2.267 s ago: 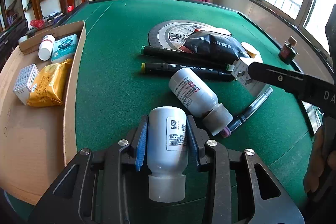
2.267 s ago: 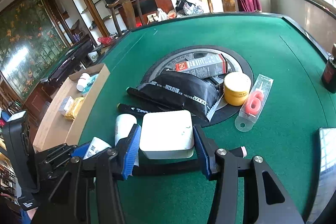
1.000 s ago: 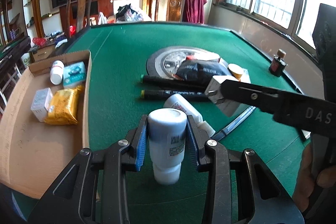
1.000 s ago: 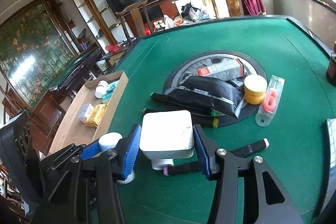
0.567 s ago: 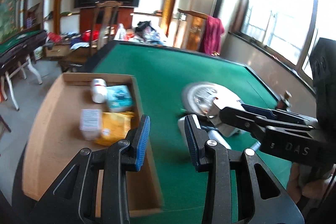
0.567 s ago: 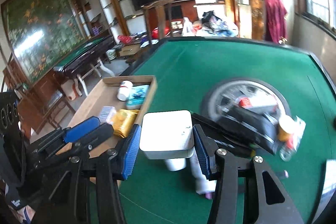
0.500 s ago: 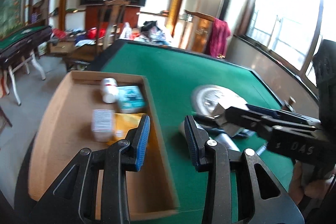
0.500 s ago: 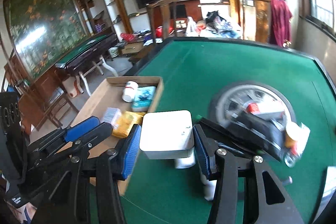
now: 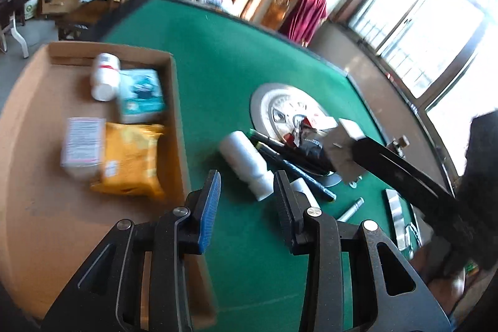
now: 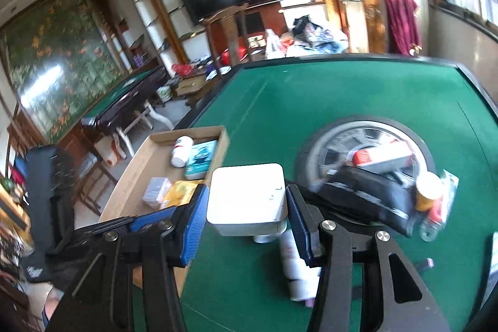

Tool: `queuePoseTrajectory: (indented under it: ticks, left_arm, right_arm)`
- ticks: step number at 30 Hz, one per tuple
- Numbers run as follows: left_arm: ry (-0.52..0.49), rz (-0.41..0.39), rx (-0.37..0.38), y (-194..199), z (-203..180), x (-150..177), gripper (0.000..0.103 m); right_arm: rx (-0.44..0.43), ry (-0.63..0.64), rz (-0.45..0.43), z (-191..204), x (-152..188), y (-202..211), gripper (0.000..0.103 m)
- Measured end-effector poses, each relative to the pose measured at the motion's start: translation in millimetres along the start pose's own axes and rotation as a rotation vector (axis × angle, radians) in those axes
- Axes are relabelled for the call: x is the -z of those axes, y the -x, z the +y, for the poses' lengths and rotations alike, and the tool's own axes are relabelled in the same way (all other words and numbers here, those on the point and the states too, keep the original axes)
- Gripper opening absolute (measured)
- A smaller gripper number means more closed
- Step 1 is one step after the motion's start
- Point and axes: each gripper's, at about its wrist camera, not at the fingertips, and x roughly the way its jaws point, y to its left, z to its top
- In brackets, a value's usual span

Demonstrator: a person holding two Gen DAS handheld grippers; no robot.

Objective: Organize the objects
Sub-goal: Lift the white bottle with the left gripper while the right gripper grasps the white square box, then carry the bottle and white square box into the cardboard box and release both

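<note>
My left gripper (image 9: 249, 198) hovers open over the green felt beside the right wall of the cardboard tray (image 9: 174, 114), with nothing between its blue pads. A white bottle (image 9: 244, 164) lies on the felt just beyond it, and a second white bottle (image 9: 303, 192) shows behind the right finger. My right gripper (image 10: 246, 195) is shut on a white square box (image 10: 246, 198) held above the table. From the left wrist view this box (image 9: 345, 142) hangs over the clutter at the right. The tray holds a small white bottle (image 9: 104, 77), a teal packet (image 9: 140, 95), a white carton (image 9: 82, 142) and a yellow packet (image 9: 130, 157).
Black markers (image 9: 292, 164) and a black pouch (image 10: 367, 192) lie by the round centre plate (image 9: 280, 105). On the plate are a red-and-white box (image 10: 382, 154) and a yellow jar (image 10: 429, 189). A small dark bottle (image 9: 400, 142) stands near the table's right rim. Chairs stand beyond the far edge.
A second ago my left gripper held a white bottle; now it is empty and the bottle lies on the felt. Both grippers have swung left toward the tray, the left one rolling.
</note>
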Motion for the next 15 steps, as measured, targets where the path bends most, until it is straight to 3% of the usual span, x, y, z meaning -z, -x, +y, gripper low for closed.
queuePoseTrajectory:
  ticks: [3, 9, 11, 15]
  left_arm:
    - [0.048, 0.087, -0.038, -37.1, -11.8, -11.5, 0.034]
    - [0.118, 0.142, -0.162, -81.2, -16.2, -18.3, 0.035]
    - [0.112, 0.152, -0.172, -91.8, -19.2, -19.9, 0.036]
    - [0.03, 0.124, -0.269, -107.9, -27.6, -21.0, 0.036]
  right_arm:
    - [0.001, -0.043, -0.022, -25.4, 4.0, 8.7, 0.05]
    - [-0.041, -0.094, -0.021, -62.0, 14.9, 13.0, 0.05]
    - [-0.06, -0.106, -0.018, -67.5, 15.4, 13.6, 0.05]
    - [-0.093, -0.098, -0.038, -63.6, 15.0, 23.4, 0.05]
